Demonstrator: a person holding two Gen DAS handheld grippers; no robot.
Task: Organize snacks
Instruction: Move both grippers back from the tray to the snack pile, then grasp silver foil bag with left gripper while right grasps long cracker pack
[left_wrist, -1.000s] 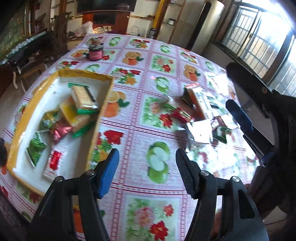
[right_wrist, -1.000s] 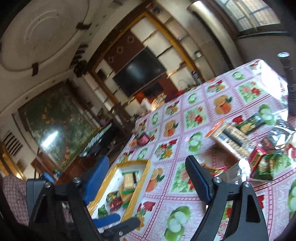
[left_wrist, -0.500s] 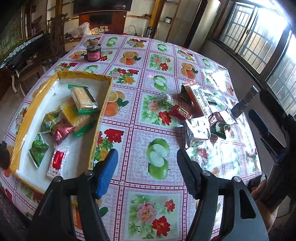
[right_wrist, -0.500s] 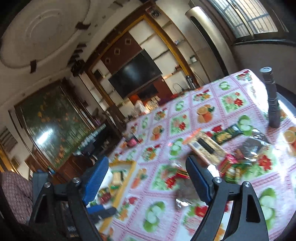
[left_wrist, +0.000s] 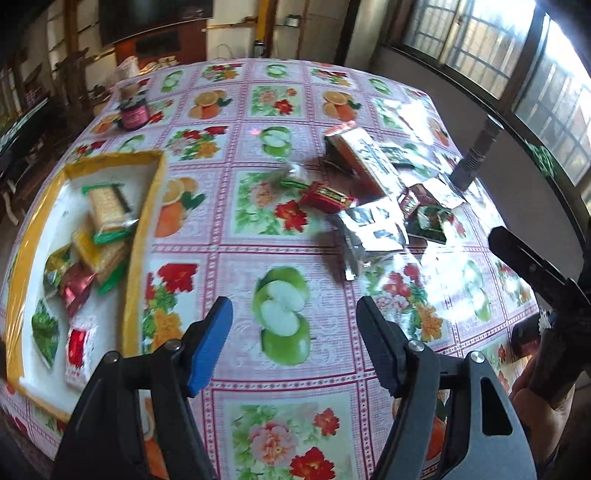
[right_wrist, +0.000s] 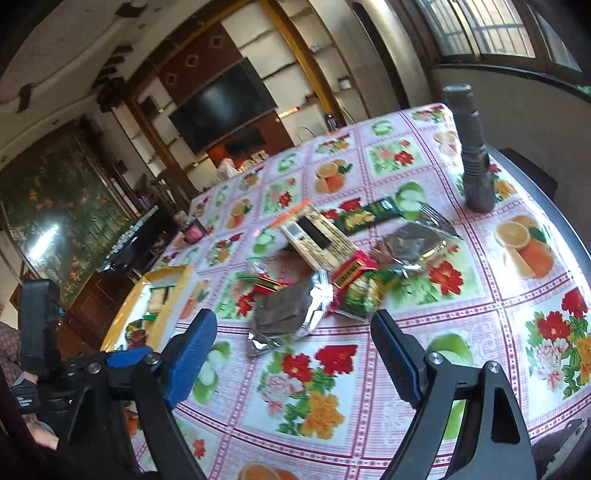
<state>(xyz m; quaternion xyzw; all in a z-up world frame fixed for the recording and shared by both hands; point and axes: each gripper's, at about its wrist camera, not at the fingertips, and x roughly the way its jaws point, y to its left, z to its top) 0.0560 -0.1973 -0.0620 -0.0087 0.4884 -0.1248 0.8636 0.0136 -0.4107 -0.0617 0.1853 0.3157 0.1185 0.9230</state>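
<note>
Right of the yellow tray (left_wrist: 146, 221), silver foil packet (left_wrist: 373, 229) lying flat on the desk (left_wrist: 236, 258): light, crinkly, slippery. Best pinched at a crimped end. Left gripper (left_wrist: 293, 336) jaws just opening, empty; right gripper (right_wrist: 293, 350) released wide, empty.

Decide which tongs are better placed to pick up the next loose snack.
Right, probably: the right tongs stand open just before the silver packet, while the left tongs are over bare tablecloth nearer the tray.

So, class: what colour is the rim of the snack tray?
Yellow; the tray rim shows best in the left wrist view.
</note>
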